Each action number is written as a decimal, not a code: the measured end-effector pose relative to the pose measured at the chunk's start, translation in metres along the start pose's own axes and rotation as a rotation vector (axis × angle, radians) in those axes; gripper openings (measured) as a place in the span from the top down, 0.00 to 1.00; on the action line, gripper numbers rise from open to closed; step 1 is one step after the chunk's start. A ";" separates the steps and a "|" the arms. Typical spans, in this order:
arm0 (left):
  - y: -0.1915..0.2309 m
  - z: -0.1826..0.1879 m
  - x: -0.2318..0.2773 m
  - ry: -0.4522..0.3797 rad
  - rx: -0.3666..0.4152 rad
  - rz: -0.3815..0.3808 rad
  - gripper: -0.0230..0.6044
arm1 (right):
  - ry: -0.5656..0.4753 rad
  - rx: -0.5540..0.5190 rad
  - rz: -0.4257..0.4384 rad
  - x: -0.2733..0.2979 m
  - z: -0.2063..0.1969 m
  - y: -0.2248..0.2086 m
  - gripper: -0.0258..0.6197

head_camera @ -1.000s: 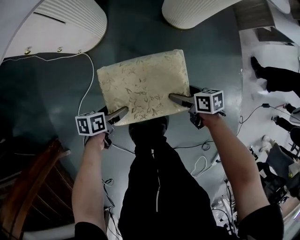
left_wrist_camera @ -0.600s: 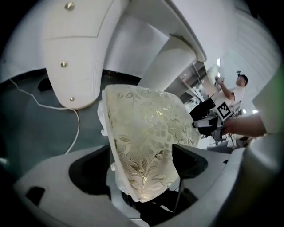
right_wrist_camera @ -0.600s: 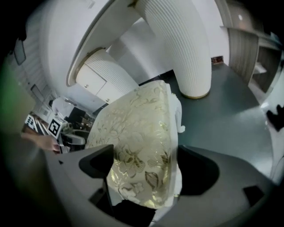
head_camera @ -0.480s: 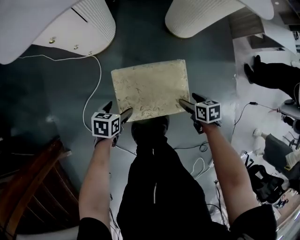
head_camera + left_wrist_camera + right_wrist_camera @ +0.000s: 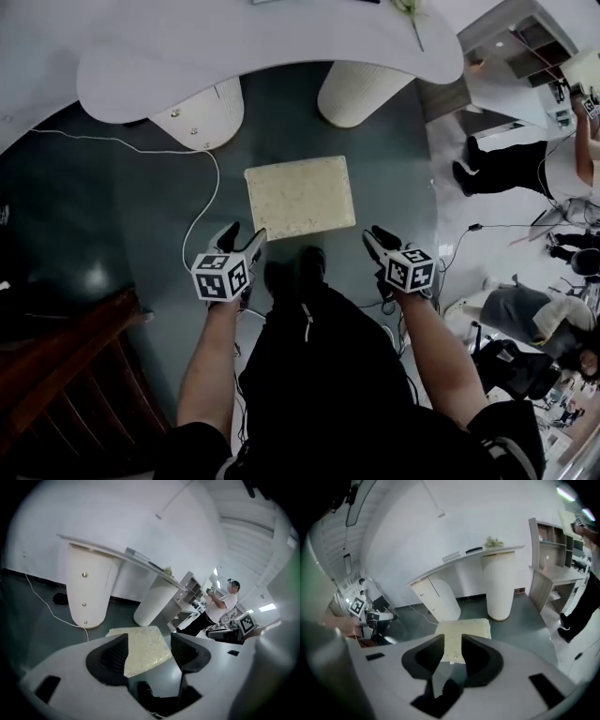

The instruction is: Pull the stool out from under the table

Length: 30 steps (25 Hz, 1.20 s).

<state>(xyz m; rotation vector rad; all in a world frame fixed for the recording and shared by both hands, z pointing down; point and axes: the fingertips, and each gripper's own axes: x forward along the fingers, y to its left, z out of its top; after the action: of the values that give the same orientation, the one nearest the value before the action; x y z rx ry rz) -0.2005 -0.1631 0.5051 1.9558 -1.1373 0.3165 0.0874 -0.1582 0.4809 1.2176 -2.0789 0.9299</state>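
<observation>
Left gripper (image 5: 242, 236) (image 5: 149, 641): we hold it up in the air, near our left knee. Its jaws have just been closing. They are apart, with nothing between them.
Right gripper (image 5: 380, 239) (image 5: 453, 641): we hold it up on the other side. Its jaws have just been closing too. Only a thin gap is left, and nothing is in it.
Our shoes (image 5: 300, 267): they are on the floor (image 5: 122, 216), just beside the near edge of the stool.
Stool (image 5: 300, 197) (image 5: 140, 644) (image 5: 464, 627): its pale square seat is flat. It stands on the open floor, out from under the table, and neither gripper touches it.
Cable (image 5: 202, 206): a white line lies on the floor, near the stool's left edge.
Table (image 5: 281, 47): its white top is past the stool's far edge. Two fat white legs (image 5: 361, 94) hold it up.
Person (image 5: 506, 169): they stand far off by the right edge of the floor.
</observation>
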 end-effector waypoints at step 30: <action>-0.299 0.079 -0.117 -0.337 0.294 0.215 0.86 | -0.348 -0.386 0.417 -0.248 0.114 0.046 0.95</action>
<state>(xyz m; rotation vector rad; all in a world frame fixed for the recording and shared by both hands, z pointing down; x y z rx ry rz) -0.0380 -0.0801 0.2296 2.2027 -1.6007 0.2855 0.1415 -0.1050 0.2152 0.7981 -2.7002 0.4598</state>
